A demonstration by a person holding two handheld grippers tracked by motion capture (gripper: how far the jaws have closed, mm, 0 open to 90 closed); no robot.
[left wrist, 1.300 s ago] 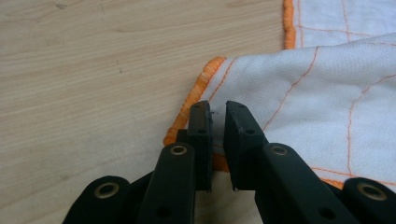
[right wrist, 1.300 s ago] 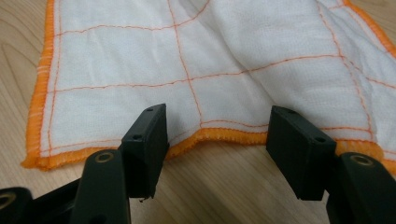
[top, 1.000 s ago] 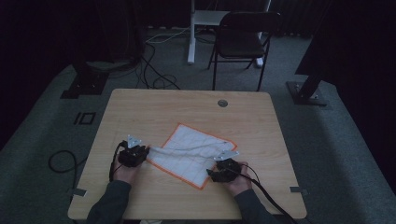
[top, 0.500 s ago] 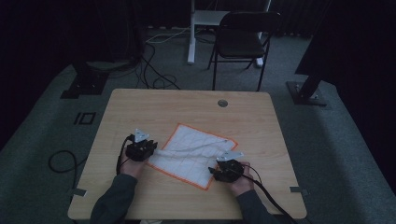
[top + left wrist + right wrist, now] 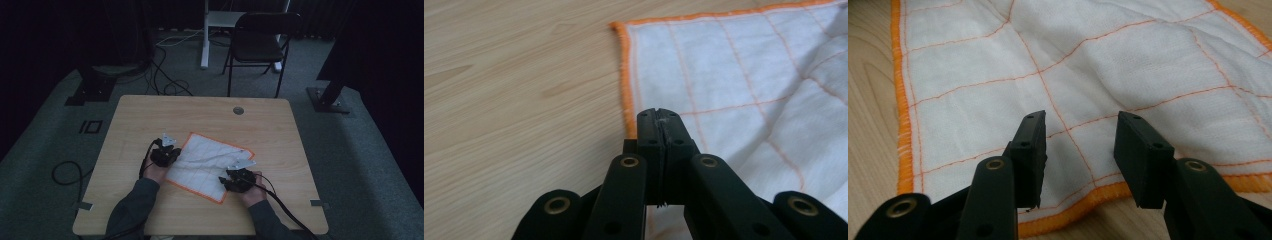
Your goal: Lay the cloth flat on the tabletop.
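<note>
Light wood table (image 5: 150, 115), dim room. A white cloth (image 5: 207, 162) with orange stitched edging and an orange grid lies spread on the near half of the table, roughly flat with a few soft ridges across its middle; it sits rotated, one corner pointing toward the person's left and one toward the near edge.

Left claw (image 5: 165, 152): at the cloth's left edge, held in the person's left hand (image 5: 156, 171). In the left gripper view the left claw (image 5: 659, 116) has its jaws pressed together with no gap between them, tips sitting over the orange hem (image 5: 626, 75) just inside the edge. Whether any fabric is pinched between the jaws cannot be made out; the cloth (image 5: 734, 75) around the tips lies flat on the table (image 5: 514, 85).

Right claw (image 5: 235, 179): at the cloth's near right edge, held in the right hand (image 5: 250, 187). In the right gripper view the right claw (image 5: 1083, 150) has its jaws spread well apart, with nothing between them; they hang just above the hemmed edge, with the cloth (image 5: 1058, 70) stretching away beyond them.

Background: a dark folding chair (image 5: 262, 37) stands on the grey floor beyond the table's far edge; cables (image 5: 165, 75) trail on the floor at far left. A small round grommet (image 5: 238, 110) sits in the tabletop near the far edge.
</note>
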